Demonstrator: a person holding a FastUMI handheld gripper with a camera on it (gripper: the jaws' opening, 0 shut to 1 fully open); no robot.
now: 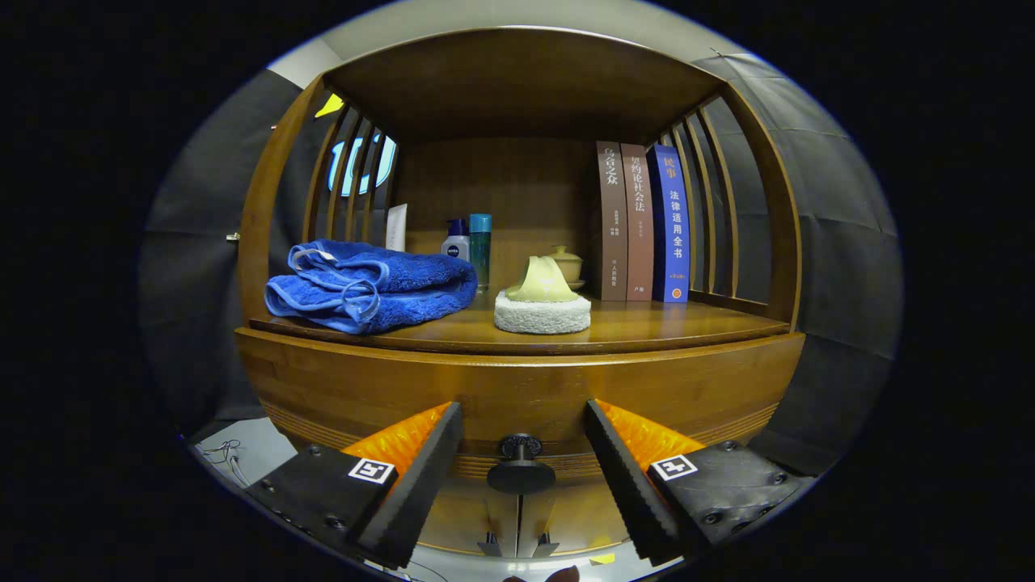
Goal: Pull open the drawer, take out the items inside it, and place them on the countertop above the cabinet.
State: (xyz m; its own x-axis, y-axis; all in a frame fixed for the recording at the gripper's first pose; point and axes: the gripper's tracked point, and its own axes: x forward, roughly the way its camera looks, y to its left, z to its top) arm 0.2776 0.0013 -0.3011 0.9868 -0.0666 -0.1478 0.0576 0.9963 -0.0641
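Observation:
A wooden cabinet faces me, its drawer front closed beneath the countertop. A dark round knob sticks out of the drawer front. My gripper is open, its two fingers standing left and right of the knob without touching it. The drawer's contents are hidden.
On the countertop lie a folded blue towel at the left, a white round pad with a yellow cloth in the middle, two bottles and a small lidded cup behind. Three books stand at the right, slatted sides flank the shelf.

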